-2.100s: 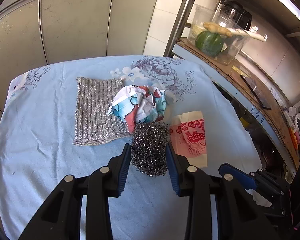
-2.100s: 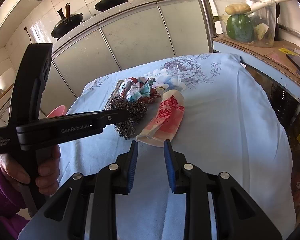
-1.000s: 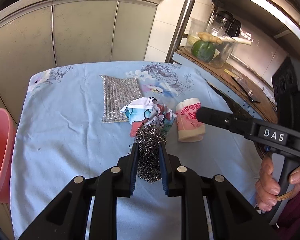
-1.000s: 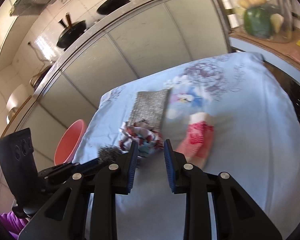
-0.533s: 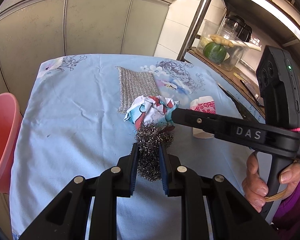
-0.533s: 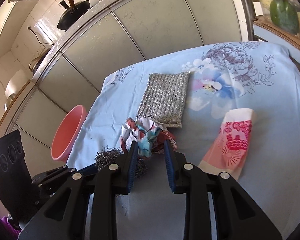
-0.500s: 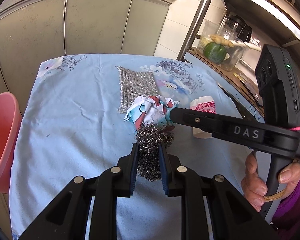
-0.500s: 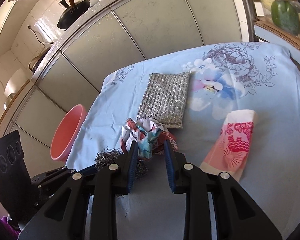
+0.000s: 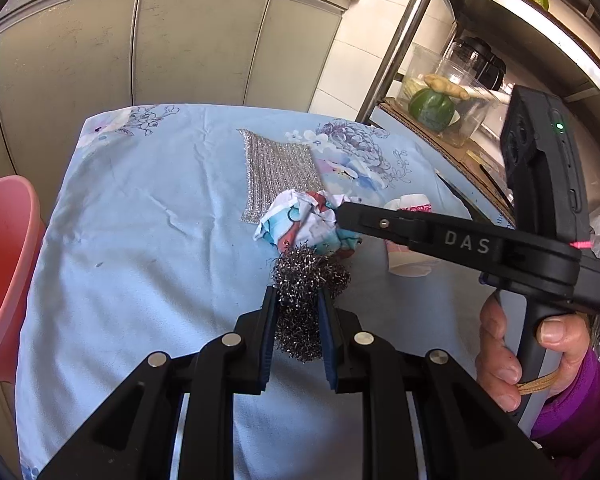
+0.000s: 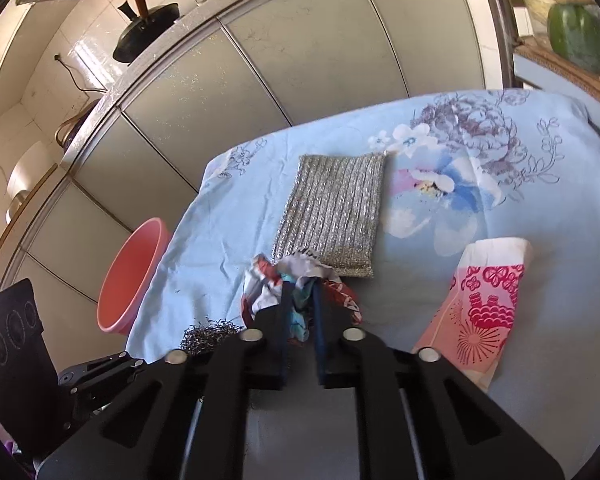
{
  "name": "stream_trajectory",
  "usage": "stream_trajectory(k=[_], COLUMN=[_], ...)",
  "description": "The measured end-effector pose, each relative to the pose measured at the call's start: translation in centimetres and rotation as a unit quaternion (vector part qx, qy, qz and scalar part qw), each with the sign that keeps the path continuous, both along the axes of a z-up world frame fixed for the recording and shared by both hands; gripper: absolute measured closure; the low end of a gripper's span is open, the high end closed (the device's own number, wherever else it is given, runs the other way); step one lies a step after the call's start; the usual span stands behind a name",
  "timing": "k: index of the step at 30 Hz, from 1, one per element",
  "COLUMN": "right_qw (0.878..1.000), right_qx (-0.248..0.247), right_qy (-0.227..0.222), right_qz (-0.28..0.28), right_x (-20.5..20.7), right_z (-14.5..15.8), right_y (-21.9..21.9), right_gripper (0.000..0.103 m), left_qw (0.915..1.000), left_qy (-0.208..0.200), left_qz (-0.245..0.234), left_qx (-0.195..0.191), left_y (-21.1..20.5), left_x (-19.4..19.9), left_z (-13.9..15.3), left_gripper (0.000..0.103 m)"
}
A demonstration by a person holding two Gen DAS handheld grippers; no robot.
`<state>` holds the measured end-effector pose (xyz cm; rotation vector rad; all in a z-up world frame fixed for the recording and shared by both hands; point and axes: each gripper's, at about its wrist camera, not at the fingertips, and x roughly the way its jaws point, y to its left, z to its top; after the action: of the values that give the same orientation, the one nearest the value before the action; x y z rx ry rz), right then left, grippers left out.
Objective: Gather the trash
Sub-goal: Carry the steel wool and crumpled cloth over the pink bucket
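The crumpled wrapper [image 10: 300, 292] sits mid-table on the blue floral cloth [image 9: 148, 216], w/ the right gripper [image 10: 300, 312] clamped on its near side; blue pads pinch the printed paper. The log has the jaws closing at this moment, and paper is between them. Just in front of it, touching, is the steel-wool ball [image 9: 306, 276], squeezed betw. the pads of the left gripper [image 9: 299, 320], so both tongs are gripping trash.

Handling, as I judge it: wrapper is v. light, soft, crushes easily, no slip risk but a loose flap could tear or pull free; best to hold the dense middle of the wad, not a corner. Steel wool is light and springy, snags on cloth and on the wrapper next to it; grip thru the middle seems fine.

Around them: silver scouring cloth [image 10: 336, 216] lies flat just behind the wrapper, its near edge touching or tucked under it, can't tell which. Pink-and-red paper carton [image 10: 480, 304] lies on its side to the right, apart. Pink basin [image 10: 136, 272] stands off the table's left edge, prob. the bin. Left half of the table is bare, so there's room to carry that way; the metal rack [image 9: 404, 48] crowds the right side.
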<state>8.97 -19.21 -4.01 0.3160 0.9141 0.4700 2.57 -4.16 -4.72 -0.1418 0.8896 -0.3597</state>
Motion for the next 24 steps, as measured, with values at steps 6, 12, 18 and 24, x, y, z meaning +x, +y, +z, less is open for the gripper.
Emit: stream_trajectory(k=[6, 12, 18, 24], right_qw=[1.0, 0.999, 0.998, 0.996], right_qx=[-0.006, -0.009, -0.022, -0.039], right_qy=[-0.026, -0.038, -0.062, -0.082], right_qz=[-0.017, -0.027, -0.02, 0.007], right_x=[-0.7, -1.0, -1.4, -1.5], right_z=[1.5, 2.6, 4.0, 5.1], right_y=[-0.8, -1.0, 0.4, 3.2], right_gripper=[0.096, 0.096, 0.096, 0.096], left_qw=[0.9999, 0.9987, 0.9951, 0.9871], left_qy=[-0.009, -0.023, -0.044, -0.067], left_qz=[0.014, 0.045, 0.087, 0.145], left_qx=[-0.002, -0.012, -0.015, -0.011], left_y=[1.1, 3.5, 6.9, 11.0], left_x=[-0.5, -1.4, -2.3, -3.2], left_z=[0.6, 1.6, 2.7, 4.0], left_gripper=[0.084, 0.084, 0.084, 0.084])
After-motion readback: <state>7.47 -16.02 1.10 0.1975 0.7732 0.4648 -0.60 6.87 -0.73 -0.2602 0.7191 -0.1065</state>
